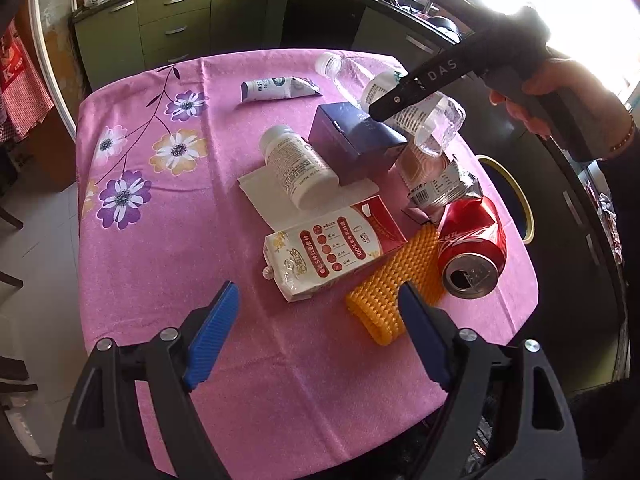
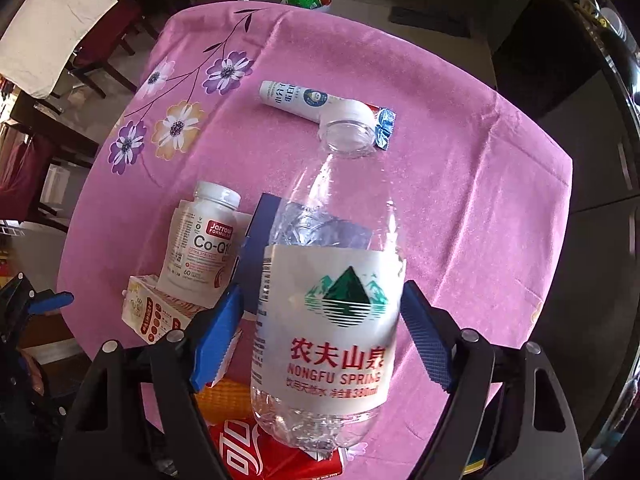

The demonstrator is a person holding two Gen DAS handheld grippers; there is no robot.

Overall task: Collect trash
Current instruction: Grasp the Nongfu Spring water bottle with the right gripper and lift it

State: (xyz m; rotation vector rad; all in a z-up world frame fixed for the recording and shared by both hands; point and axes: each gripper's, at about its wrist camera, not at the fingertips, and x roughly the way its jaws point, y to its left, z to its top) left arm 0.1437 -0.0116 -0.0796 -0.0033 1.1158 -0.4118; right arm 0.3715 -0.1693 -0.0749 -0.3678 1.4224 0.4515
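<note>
A round table under a pink flowered tablecloth point(image 1: 168, 240) holds a scatter of trash: a clear, empty plastic water bottle with a white label point(image 2: 328, 312), a crushed red drink can point(image 1: 472, 248), a white pill bottle point(image 1: 296, 164), a dark blue carton point(image 1: 356, 140), a flattened red-and-white milk carton point(image 1: 332, 248) and an orange studded plastic piece point(image 1: 396, 284). The right gripper point(image 2: 320, 336) points down over the pile, its blue pads set wide on either side of the water bottle's labelled waist; whether the pads actually press the label is hard to judge, though a gap seems to show on both sides. The bottle is likely very light, thin-walled and slippery, so it should crumple under a hard squeeze; the labelled middle offers the best hold. The left gripper point(image 1: 316, 340) hovers wide open and empty near the milk carton
</note>
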